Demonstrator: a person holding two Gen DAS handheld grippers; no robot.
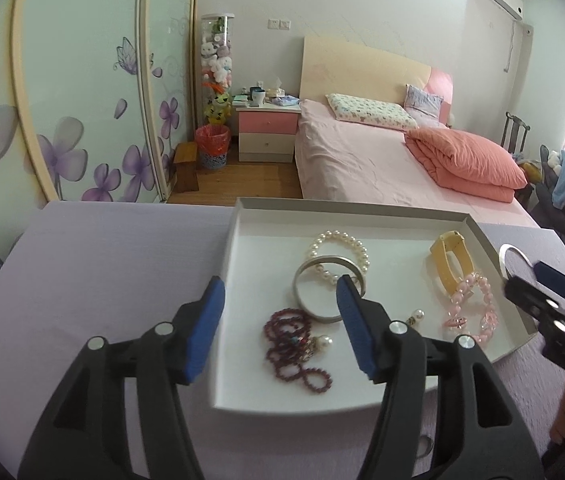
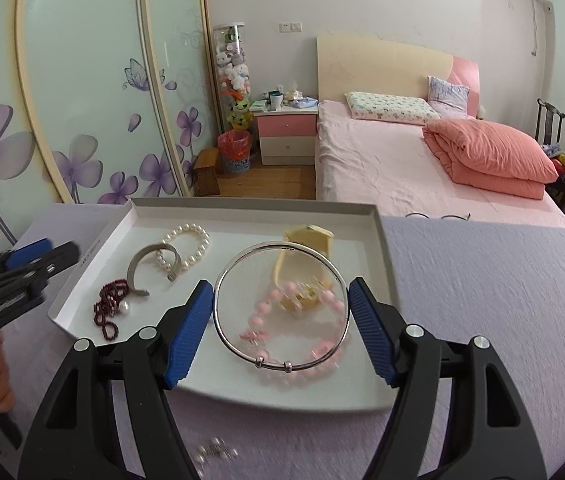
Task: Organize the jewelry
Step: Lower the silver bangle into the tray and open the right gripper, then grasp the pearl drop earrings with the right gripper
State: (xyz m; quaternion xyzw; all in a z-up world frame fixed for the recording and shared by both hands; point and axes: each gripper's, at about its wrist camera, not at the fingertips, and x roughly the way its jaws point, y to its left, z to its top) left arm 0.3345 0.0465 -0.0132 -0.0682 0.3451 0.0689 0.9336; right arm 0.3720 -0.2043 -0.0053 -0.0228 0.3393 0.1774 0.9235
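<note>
Your right gripper [image 2: 280, 312] has its blue pads pressed on either side of a thin silver bangle [image 2: 282, 306], holding it flat and wide above the near right part of the white tray [image 2: 242, 210], over the pink bead bracelet [image 2: 302, 340] and the yellow band [image 2: 302, 256]. Your left gripper [image 1: 280, 326] stands about half open with nothing between its pads, poised over the tray's near left, above the dark red bead strand [image 1: 296, 344] and close to the grey cuff [image 1: 328, 290], which overlaps the pearl bracelet [image 1: 340, 254]. By the look of it, you are mid-placement: most pieces already lie in the tray, and the bangle is the one in hand. A small pearl piece [image 2: 214, 454] lies on the lilac tablecloth [image 2: 482, 300] outside the tray, near you. Next, lower the bangle onto a bare patch of tray floor, ideally clear of the pink beads, then spread the pads. The left gripper looks best placed to reach for the pearl piece afterwards.
</note>
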